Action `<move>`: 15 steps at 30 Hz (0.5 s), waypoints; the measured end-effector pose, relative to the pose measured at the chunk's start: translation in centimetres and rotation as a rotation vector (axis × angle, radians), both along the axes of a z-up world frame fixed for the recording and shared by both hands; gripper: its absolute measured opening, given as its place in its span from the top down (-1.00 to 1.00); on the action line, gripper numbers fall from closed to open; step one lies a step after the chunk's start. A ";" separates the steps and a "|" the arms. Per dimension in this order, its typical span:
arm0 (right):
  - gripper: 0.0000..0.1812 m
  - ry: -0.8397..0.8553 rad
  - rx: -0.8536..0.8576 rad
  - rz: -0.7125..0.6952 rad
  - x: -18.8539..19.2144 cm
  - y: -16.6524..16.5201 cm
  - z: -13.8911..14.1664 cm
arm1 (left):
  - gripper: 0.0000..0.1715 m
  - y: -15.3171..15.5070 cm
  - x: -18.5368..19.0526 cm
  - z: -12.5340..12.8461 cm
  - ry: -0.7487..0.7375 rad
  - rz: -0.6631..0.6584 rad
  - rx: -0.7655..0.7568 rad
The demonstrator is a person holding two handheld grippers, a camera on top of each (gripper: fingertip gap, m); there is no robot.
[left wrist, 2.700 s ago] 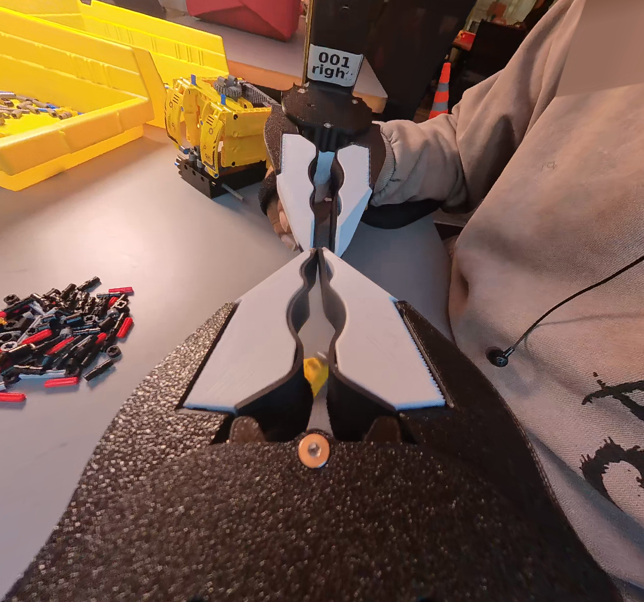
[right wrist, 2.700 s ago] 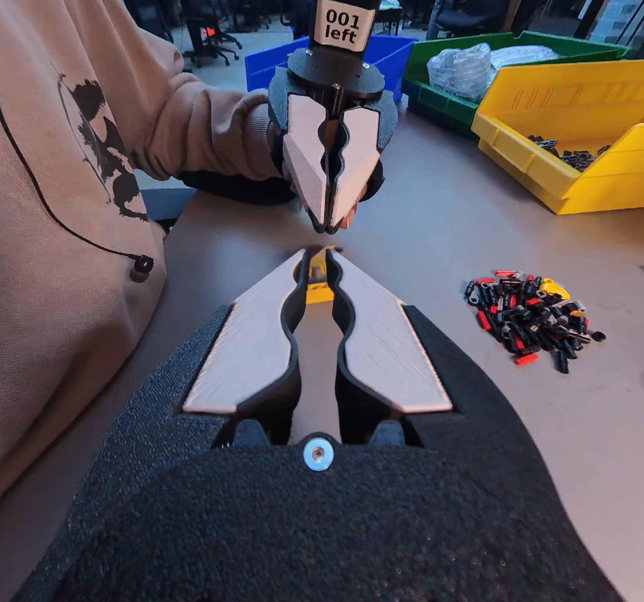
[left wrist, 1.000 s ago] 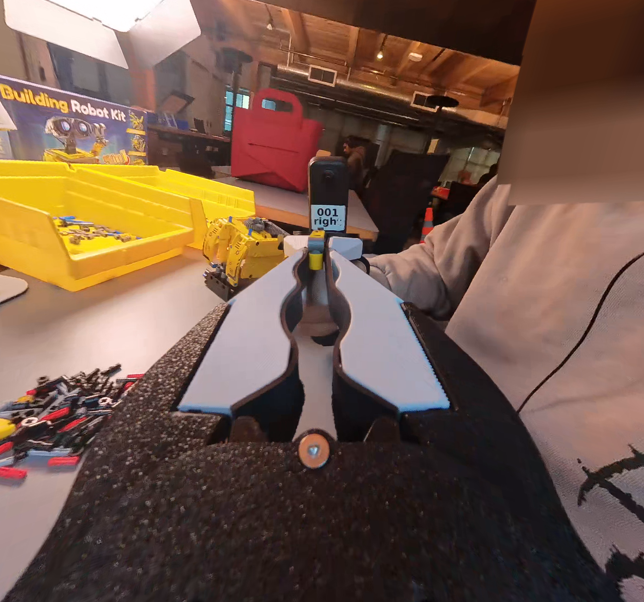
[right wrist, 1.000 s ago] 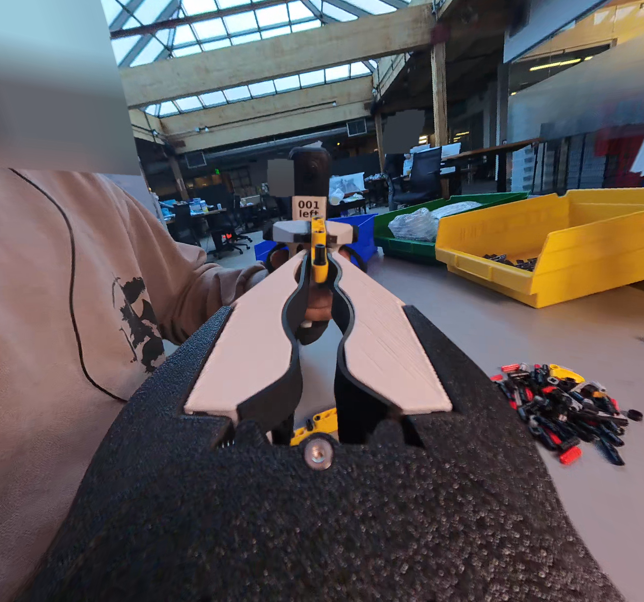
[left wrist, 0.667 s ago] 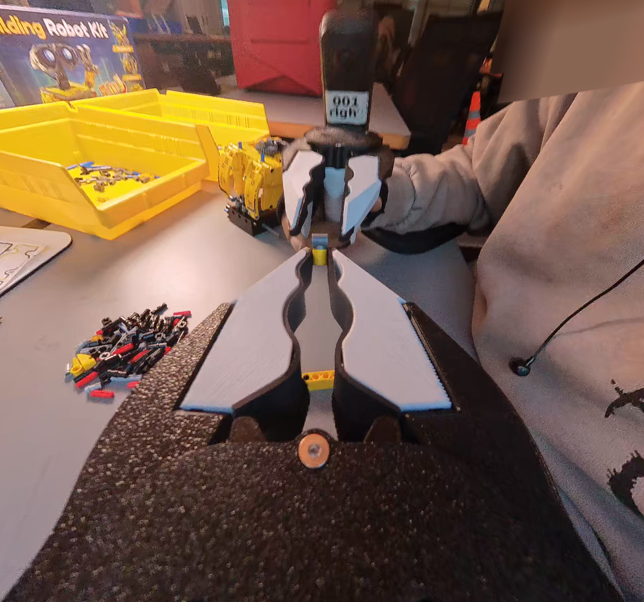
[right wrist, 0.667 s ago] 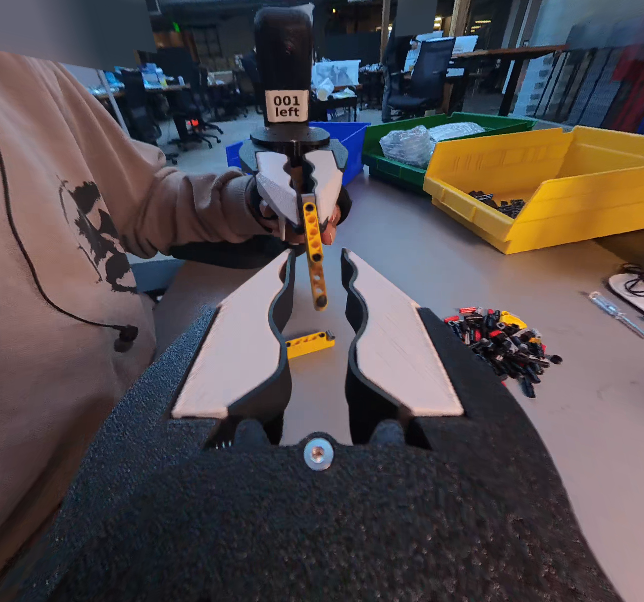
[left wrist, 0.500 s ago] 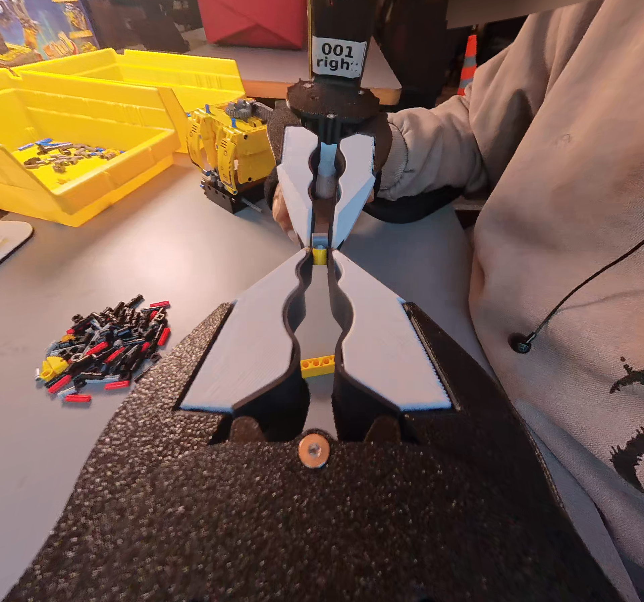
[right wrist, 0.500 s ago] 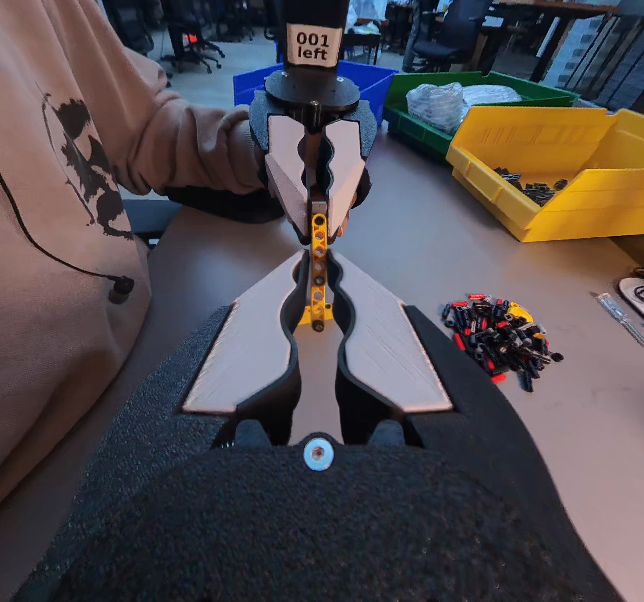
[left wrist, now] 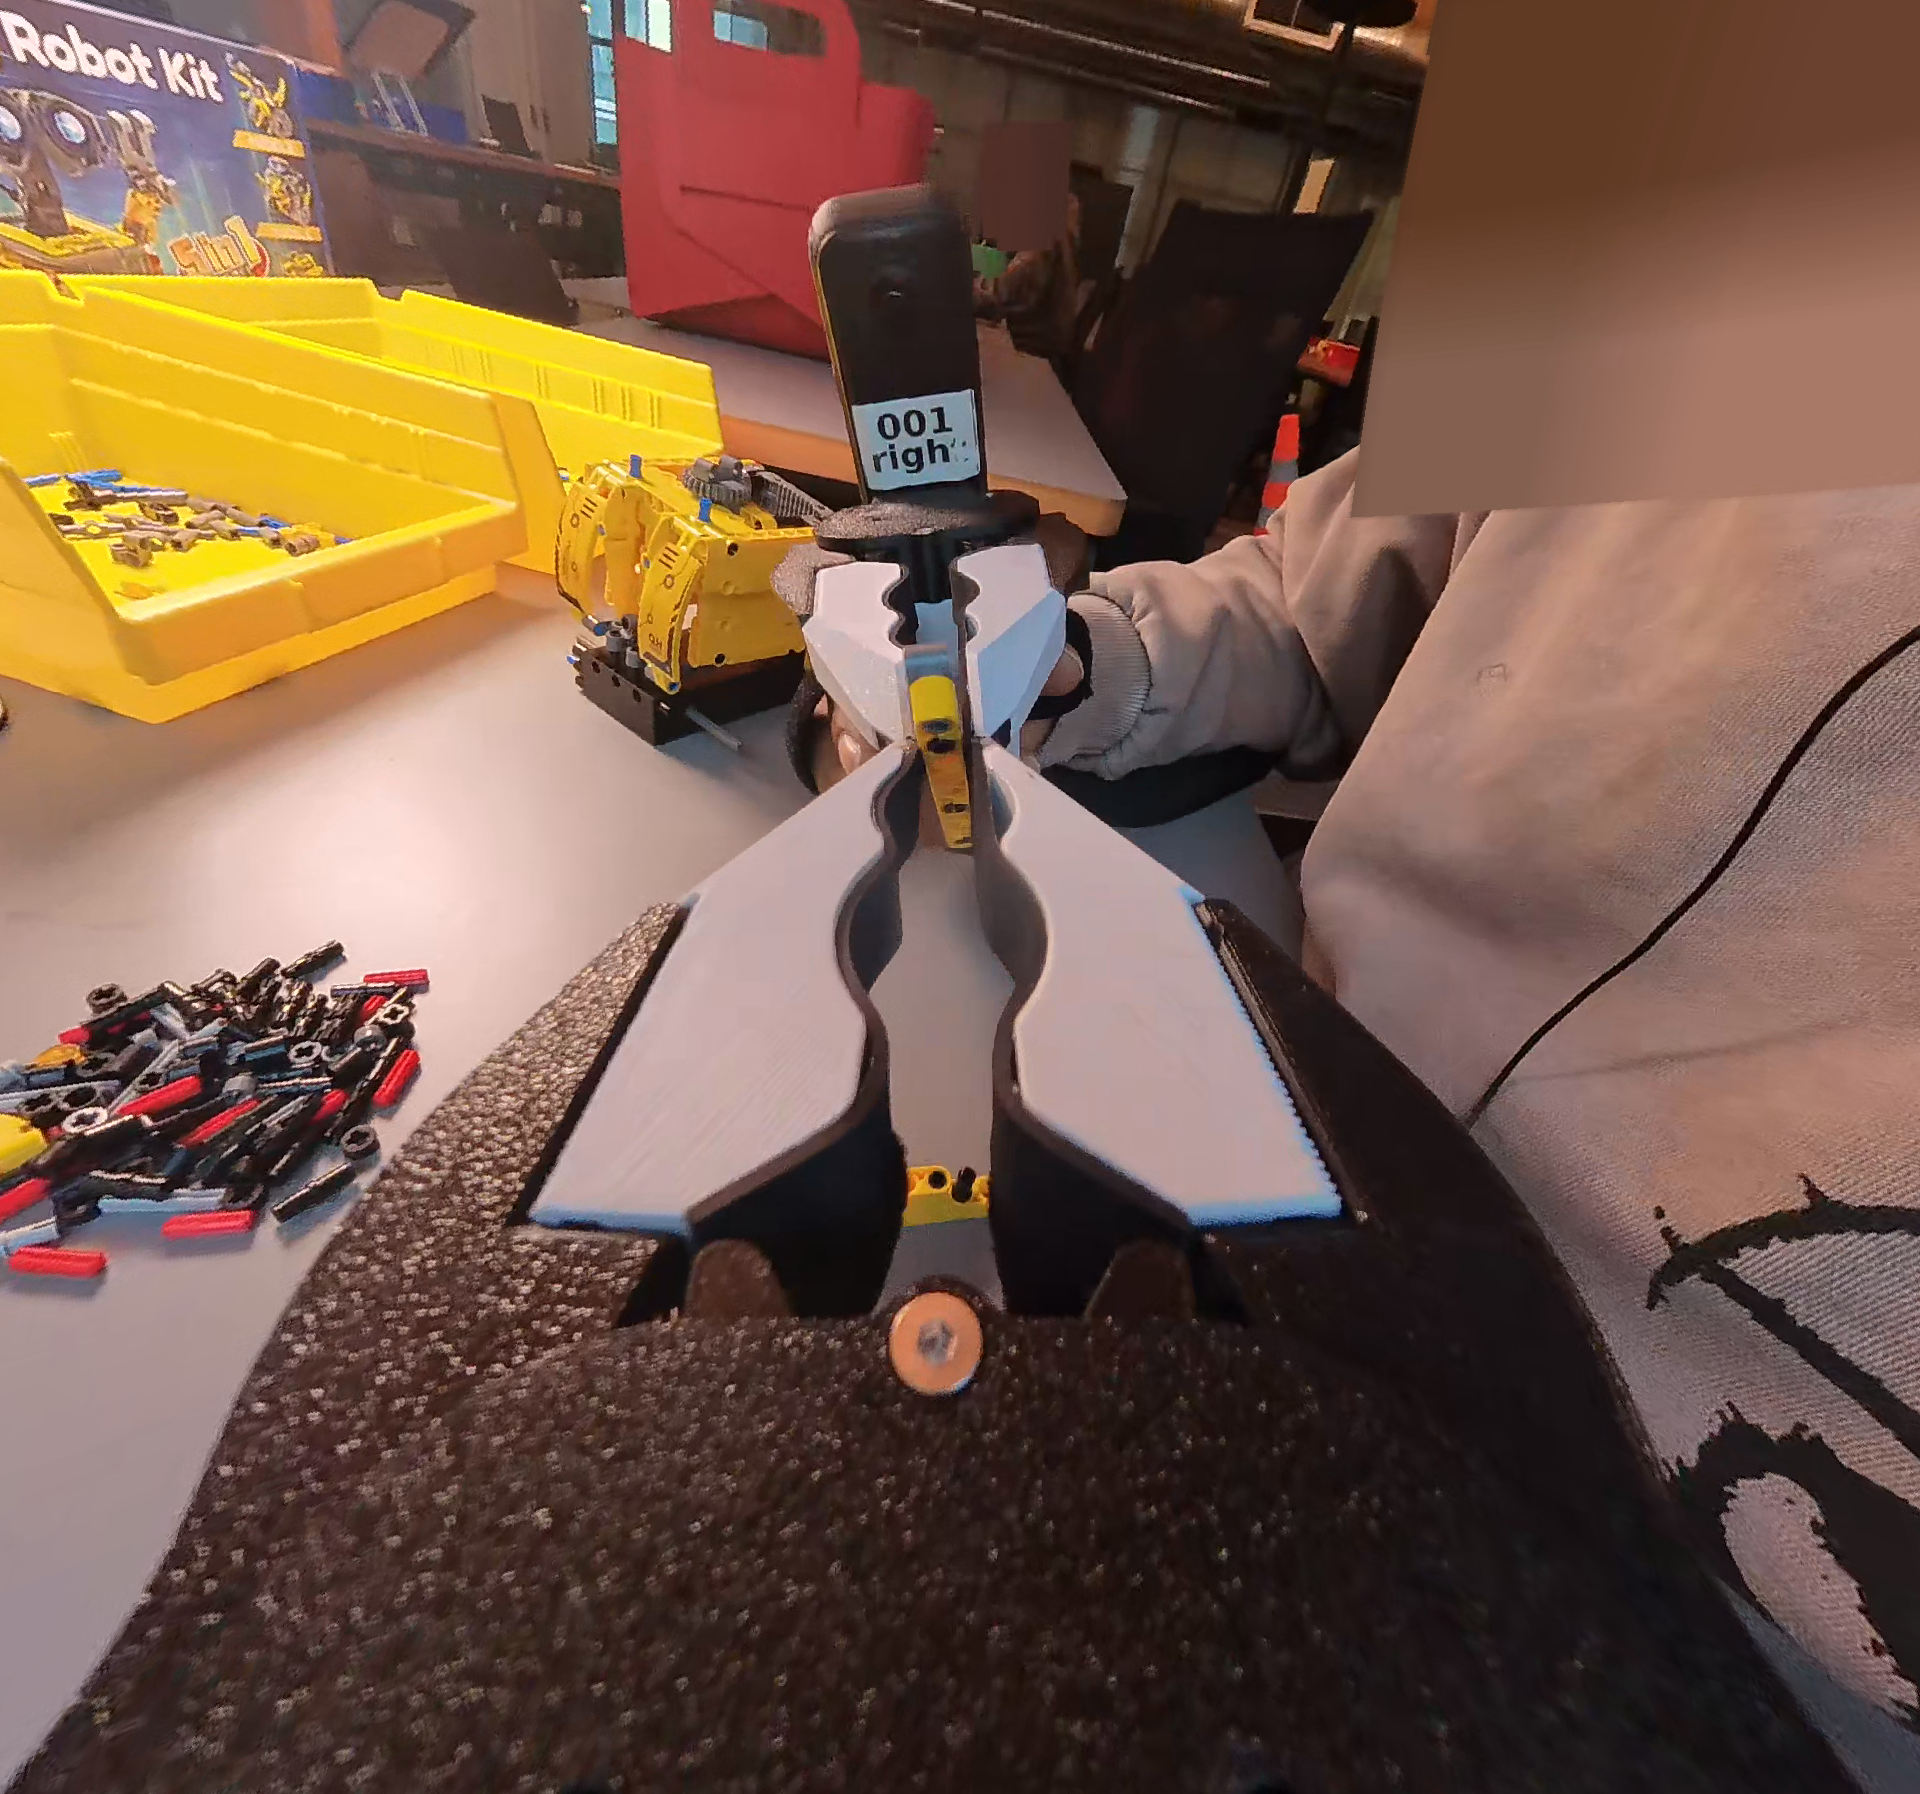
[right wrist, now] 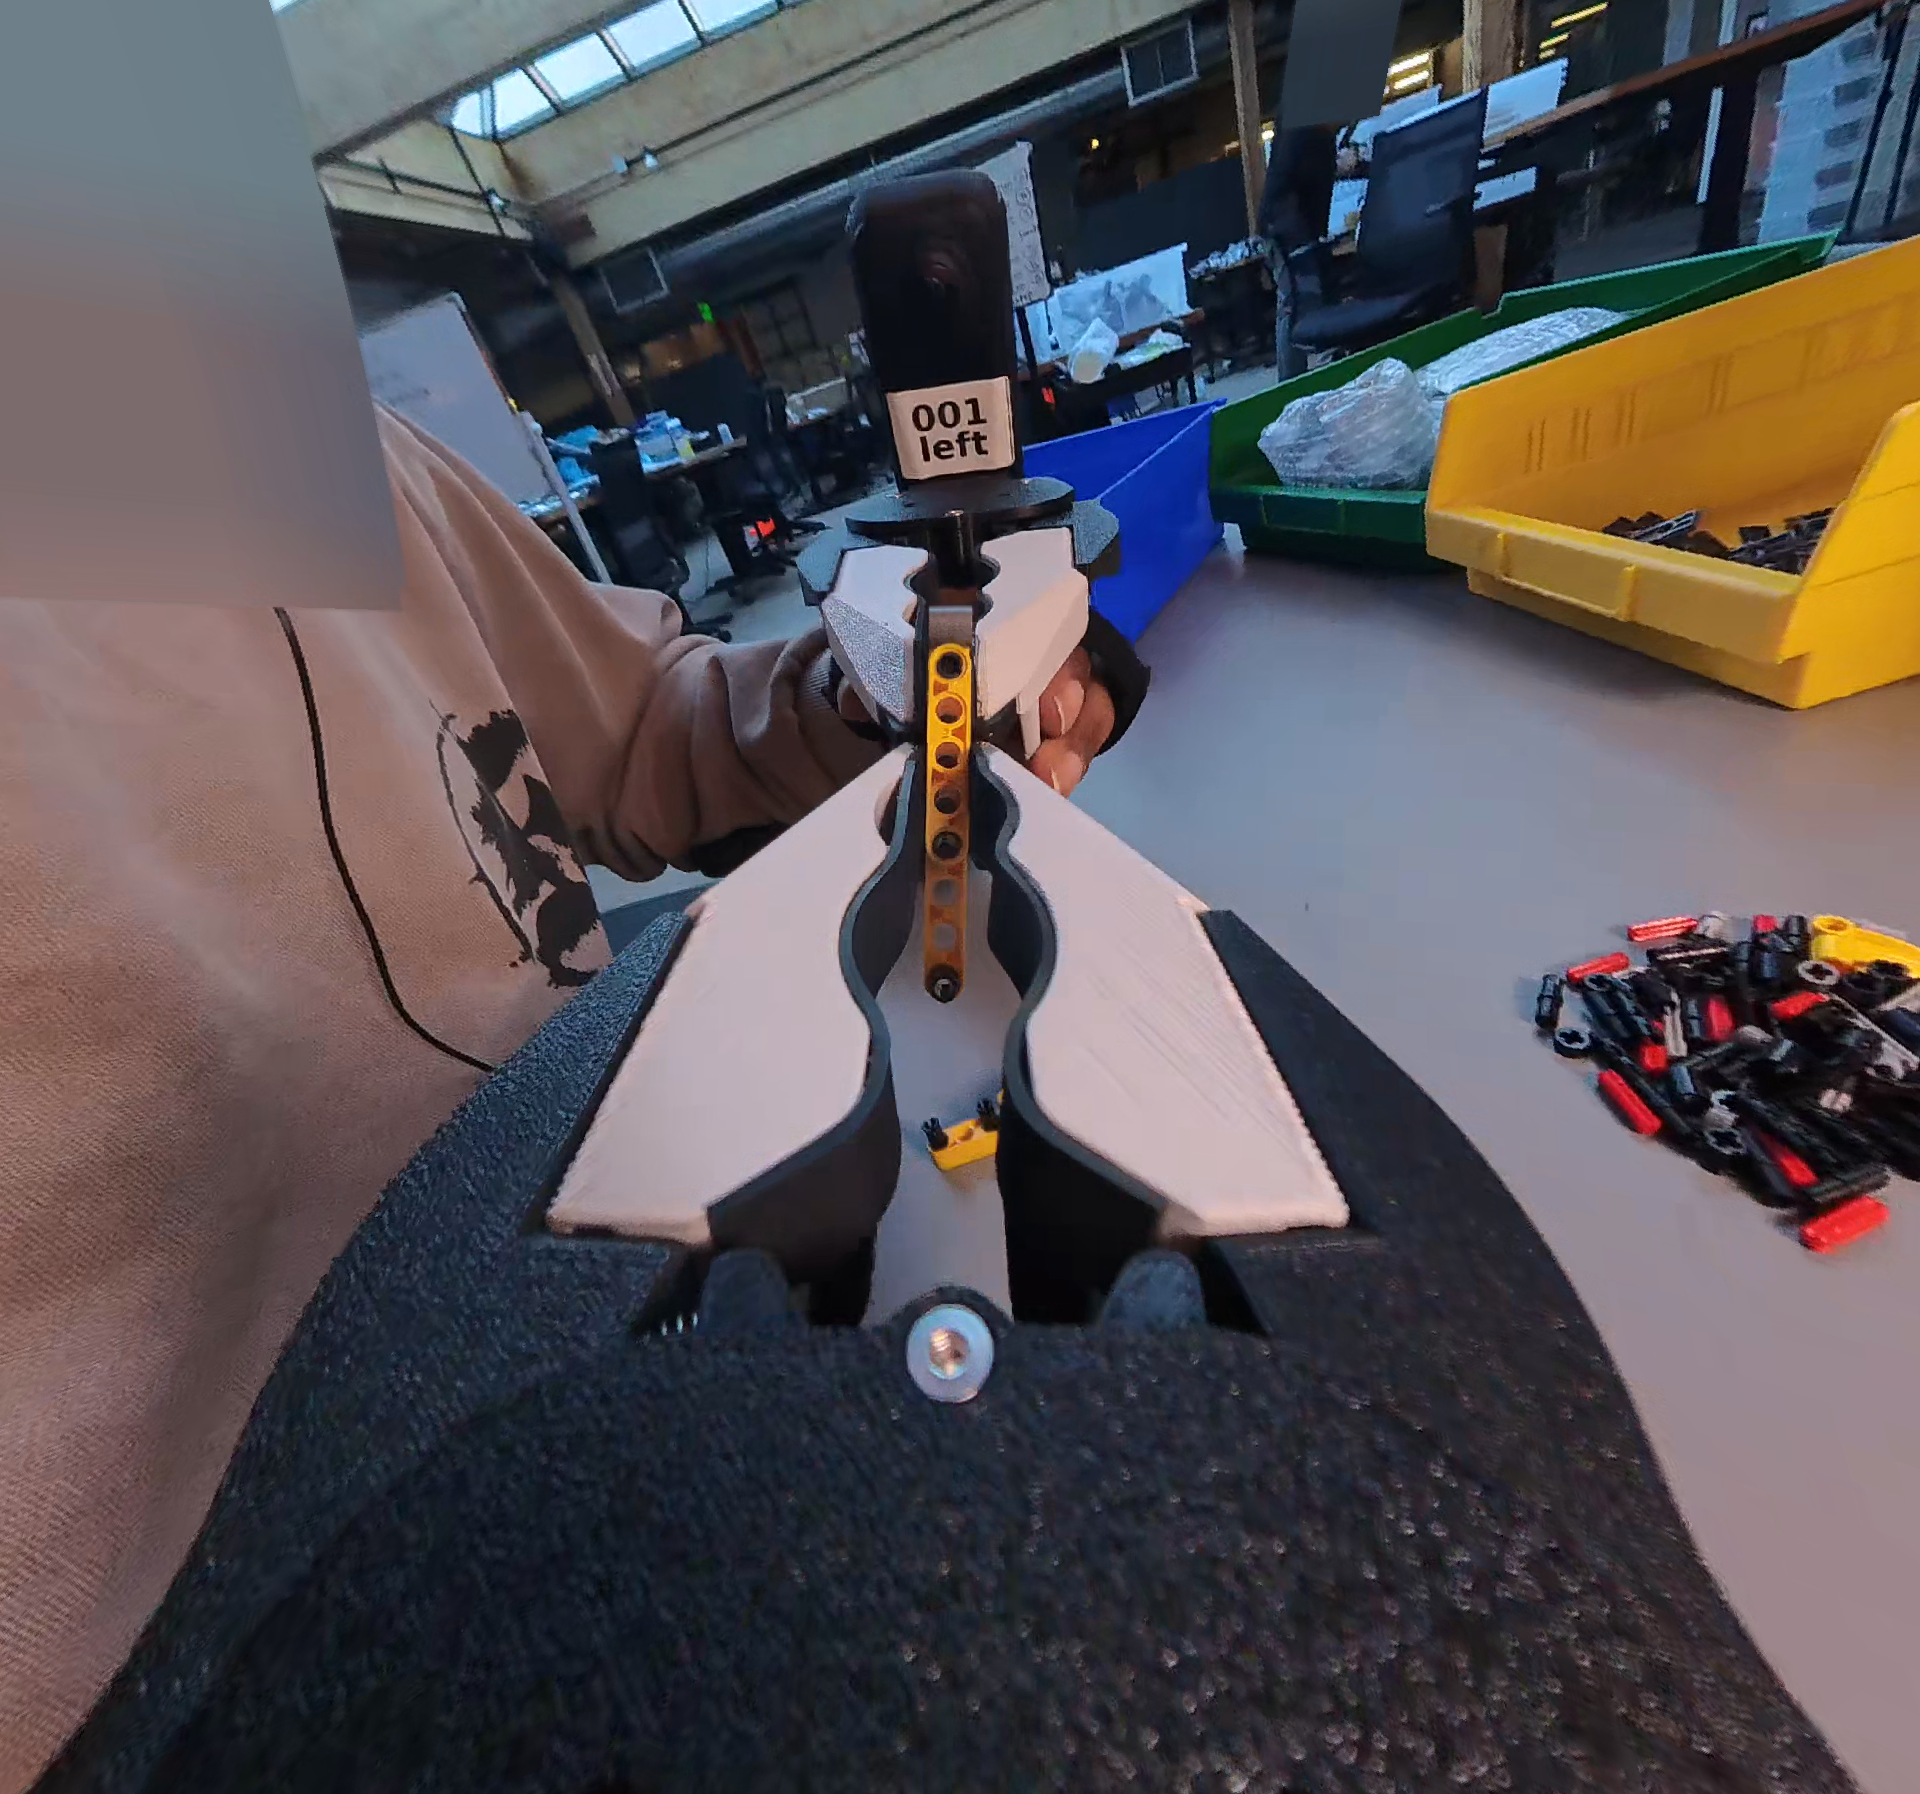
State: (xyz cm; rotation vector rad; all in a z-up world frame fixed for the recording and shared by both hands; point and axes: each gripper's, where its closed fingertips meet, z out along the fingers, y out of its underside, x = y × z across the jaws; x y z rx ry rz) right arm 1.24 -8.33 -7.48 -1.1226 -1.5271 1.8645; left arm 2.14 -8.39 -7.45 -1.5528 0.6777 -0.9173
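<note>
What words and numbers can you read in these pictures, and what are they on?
I can't copy writing; here is where it stands.
White sticker on the right claw's black handle: printed, readable.
White sticker on the left claw's handle: printed, readable.
Blue box behind the yellow bins: big print, partly cut off.
Papers far back: too small.
Yellow beam both claws grip: no writing.
</note>
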 end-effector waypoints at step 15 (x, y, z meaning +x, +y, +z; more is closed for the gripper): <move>0.92 -0.064 0.331 0.010 0.7 -0.5 -2.8 | 0.93 -0.5 0.7 -3.1 0.197 -0.038 -0.063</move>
